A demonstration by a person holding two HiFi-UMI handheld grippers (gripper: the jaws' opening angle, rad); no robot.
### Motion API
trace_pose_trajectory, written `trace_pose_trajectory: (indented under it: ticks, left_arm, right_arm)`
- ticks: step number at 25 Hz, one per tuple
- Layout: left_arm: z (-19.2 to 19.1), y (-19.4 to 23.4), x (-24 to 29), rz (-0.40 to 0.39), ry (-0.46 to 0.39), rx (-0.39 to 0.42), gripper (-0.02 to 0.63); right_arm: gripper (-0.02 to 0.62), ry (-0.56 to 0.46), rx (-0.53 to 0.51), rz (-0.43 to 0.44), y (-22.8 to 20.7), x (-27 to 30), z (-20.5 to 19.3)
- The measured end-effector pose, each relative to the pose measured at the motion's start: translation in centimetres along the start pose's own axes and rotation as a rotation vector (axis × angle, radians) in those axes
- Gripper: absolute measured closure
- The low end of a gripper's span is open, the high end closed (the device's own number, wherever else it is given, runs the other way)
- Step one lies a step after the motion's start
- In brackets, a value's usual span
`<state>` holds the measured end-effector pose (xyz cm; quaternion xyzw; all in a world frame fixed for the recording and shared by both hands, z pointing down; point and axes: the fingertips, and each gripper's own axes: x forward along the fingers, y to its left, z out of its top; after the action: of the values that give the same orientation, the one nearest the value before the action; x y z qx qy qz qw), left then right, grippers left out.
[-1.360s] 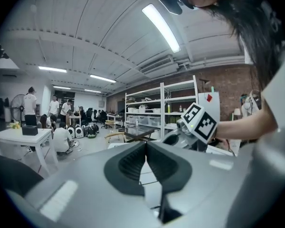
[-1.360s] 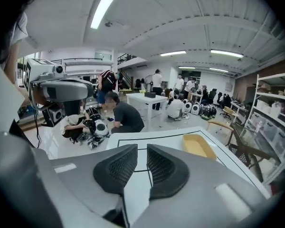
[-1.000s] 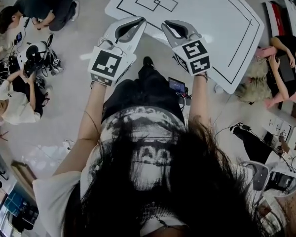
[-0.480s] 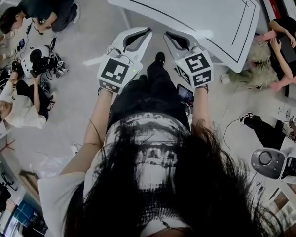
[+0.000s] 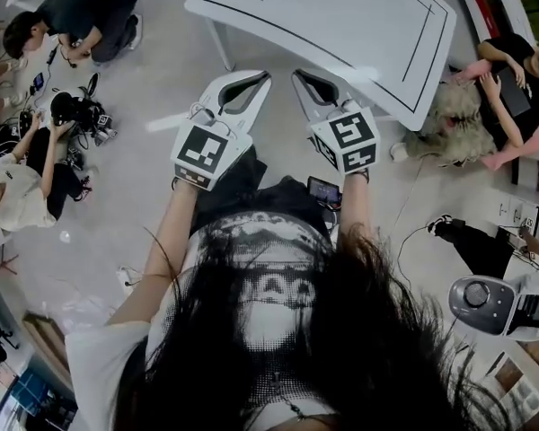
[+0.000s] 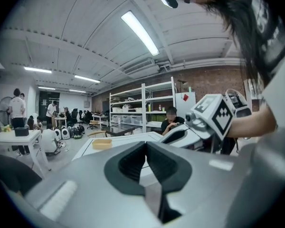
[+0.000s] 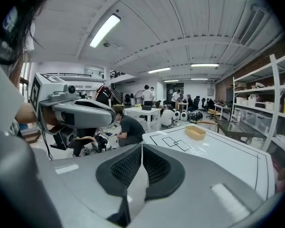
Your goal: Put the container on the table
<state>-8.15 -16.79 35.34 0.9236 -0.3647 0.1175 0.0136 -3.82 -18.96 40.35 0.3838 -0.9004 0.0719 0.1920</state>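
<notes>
A shallow tan container (image 7: 195, 132) sits on the far part of the white table (image 5: 359, 34), beyond the black rectangles drawn on it. The left gripper view also has the container (image 6: 102, 144) on the tabletop. The head view does not show it. My left gripper (image 5: 253, 77) and right gripper (image 5: 298, 74) are held side by side in front of me, just short of the table's near edge. Both are shut, jaws meeting, with nothing between them. Each gripper view shows its own jaws closed: left gripper (image 6: 145, 145), right gripper (image 7: 141, 147).
People sit on the floor at the left (image 5: 81, 12) with robot gear (image 5: 72, 110), and more at the right (image 5: 512, 88). A grey device (image 5: 485, 302) stands at the lower right. White shelving (image 6: 142, 106) lines the brick wall behind the table.
Both grippers have drawn back from over the table's near edge and now hang short of it. The table has slid toward the top of the head view.
</notes>
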Motion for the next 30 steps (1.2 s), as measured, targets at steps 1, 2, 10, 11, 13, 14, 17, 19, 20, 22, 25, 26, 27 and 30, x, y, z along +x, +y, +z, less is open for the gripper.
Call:
trace_pose_trajectory:
  ticks: [1,2,10,11,13,14,17,19,20,22,25,26,27,30]
  left_arm:
    - [0.0,-0.9,0.1,0.0,0.005,0.002,0.606]
    - [-0.1,-1.7,0.2,0.001,0.014,0.003,0.606]
    - [1.5,-12.2,2.5,0.01,0.029,0.04,0.606]
    - [1.4,-13.5,2.3,0.018,0.024,0.035,0.606]
    - [1.1,-15.3,1.8,0.032,0.02,0.018,0.606]
    - [1.0,-15.9,1.6,0.039,0.02,0.012,0.606]
    - [0.5,-17.8,1.1,0.056,0.028,0.0,0.606]
    - [0.1,-19.0,0.9,0.061,0.033,-0.003,0.606]
    - [0.0,-19.4,1.0,0.063,0.033,0.0,0.606]
    - [-0.2,-19.8,0.7,0.071,0.033,0.0,0.606]
    - [-0.5,-20.0,-0.1,0.08,0.037,-0.009,0.606]
    - [-0.5,-20.2,-0.2,0.083,0.038,-0.009,0.606]
    - [-0.6,-20.4,-0.4,0.085,0.037,-0.009,0.606]
    - [-0.8,-21.3,-0.8,0.091,0.035,-0.01,0.606]
  right_arm:
    - [0.581,-0.003,0.003,0.001,-0.1,-0.7,-0.4]
    - [0.585,-0.004,0.009,0.003,-0.3,-1.4,-0.9]
    - [0.592,-0.026,-0.035,0.031,-1.9,-11.4,-4.5]
    - [0.592,-0.029,-0.039,0.034,-1.5,-12.6,-5.0]
    - [0.592,-0.03,-0.047,0.043,-0.6,-14.2,-5.9]
    - [0.592,-0.032,-0.054,0.046,-0.3,-14.8,-6.2]
    - [0.592,-0.037,-0.059,0.048,0.2,-16.5,-7.0]
    - [0.594,-0.034,-0.063,0.053,0.4,-17.5,-7.7]
    - [0.594,-0.034,-0.07,0.055,0.4,-17.8,-8.0]
    - [0.592,-0.03,-0.082,0.064,0.8,-18.0,-8.2]
    - [0.594,-0.023,-0.092,0.088,2.1,-18.1,-8.4]
    - [0.594,-0.021,-0.096,0.094,2.4,-18.2,-8.5]
    - [0.594,-0.02,-0.098,0.098,2.6,-18.3,-8.7]
    - [0.594,-0.016,-0.105,0.107,3.2,-19.0,-9.4]
